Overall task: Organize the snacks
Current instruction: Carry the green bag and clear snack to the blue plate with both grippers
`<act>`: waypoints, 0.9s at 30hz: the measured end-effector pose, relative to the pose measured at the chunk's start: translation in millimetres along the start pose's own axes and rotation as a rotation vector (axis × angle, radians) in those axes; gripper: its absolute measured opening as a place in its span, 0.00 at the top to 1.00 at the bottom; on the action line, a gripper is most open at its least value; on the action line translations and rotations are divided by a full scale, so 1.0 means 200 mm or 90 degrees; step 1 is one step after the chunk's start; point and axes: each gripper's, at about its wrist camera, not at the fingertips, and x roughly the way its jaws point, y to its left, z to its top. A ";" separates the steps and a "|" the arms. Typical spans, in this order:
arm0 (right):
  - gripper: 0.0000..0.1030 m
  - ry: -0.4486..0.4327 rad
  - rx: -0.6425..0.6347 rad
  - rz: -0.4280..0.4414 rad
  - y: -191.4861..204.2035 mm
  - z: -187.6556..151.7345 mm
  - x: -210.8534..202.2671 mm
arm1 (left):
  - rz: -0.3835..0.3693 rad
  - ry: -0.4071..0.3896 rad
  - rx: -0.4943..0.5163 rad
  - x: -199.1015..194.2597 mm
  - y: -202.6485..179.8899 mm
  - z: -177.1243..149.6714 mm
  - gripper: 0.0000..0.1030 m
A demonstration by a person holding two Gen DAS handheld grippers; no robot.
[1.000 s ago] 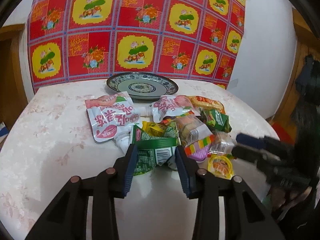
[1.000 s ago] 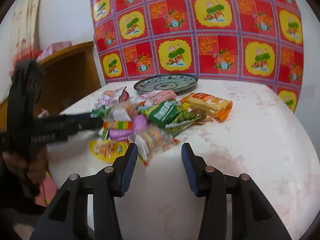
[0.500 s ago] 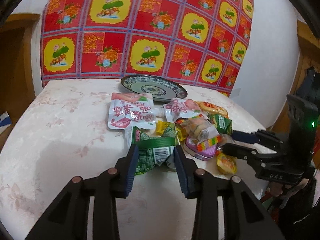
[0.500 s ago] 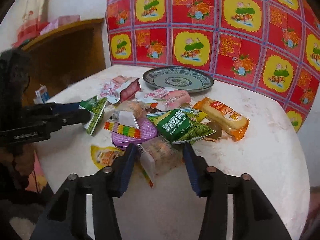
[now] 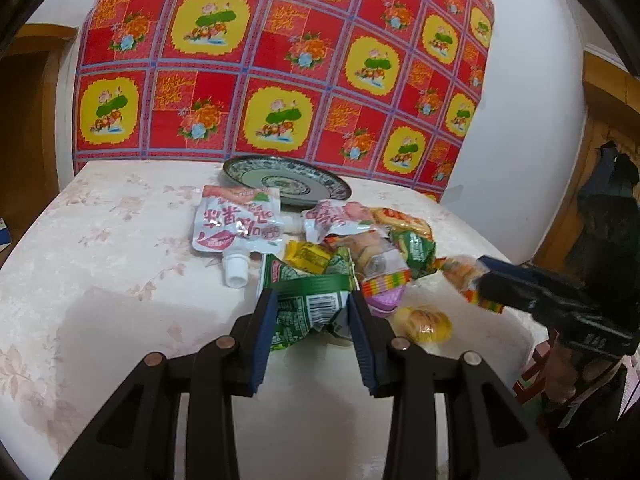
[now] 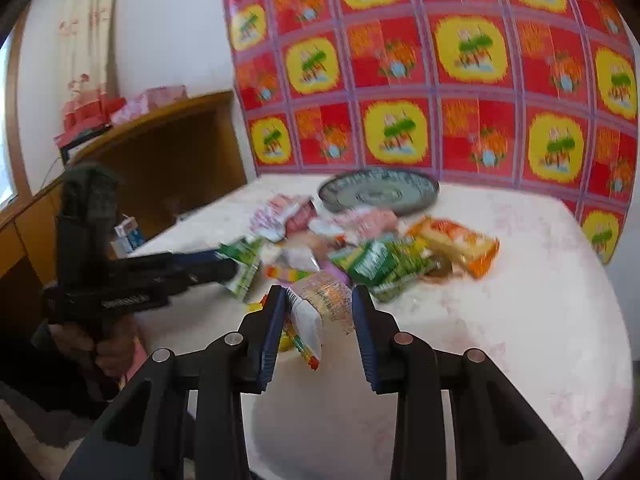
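The snacks are heaped near the middle of the worktop (image 5: 100, 280), just in front of an empty plate (image 5: 286, 182), presumably the sorting target. A green packet (image 5: 308, 308) is clamped between the fingers of the left gripper (image 5: 314, 312). The right gripper (image 6: 318, 312) is closing on a clear biscuit packet (image 6: 324, 300), apparently raised off the heap. The yellow packet (image 5: 424, 322) is plain only in the left view; the wooden cabinet (image 6: 160, 160) is plain only in the right.
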 end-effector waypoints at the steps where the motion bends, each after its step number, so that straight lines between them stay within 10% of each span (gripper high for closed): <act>1: 0.66 -0.004 -0.005 0.000 0.01 0.01 -0.01 | 0.002 -0.004 0.002 0.00 0.00 0.00 0.63; 27: 0.65 0.015 -0.149 -0.083 0.02 0.50 0.27 | 0.119 -0.013 0.177 0.09 0.04 0.54 0.63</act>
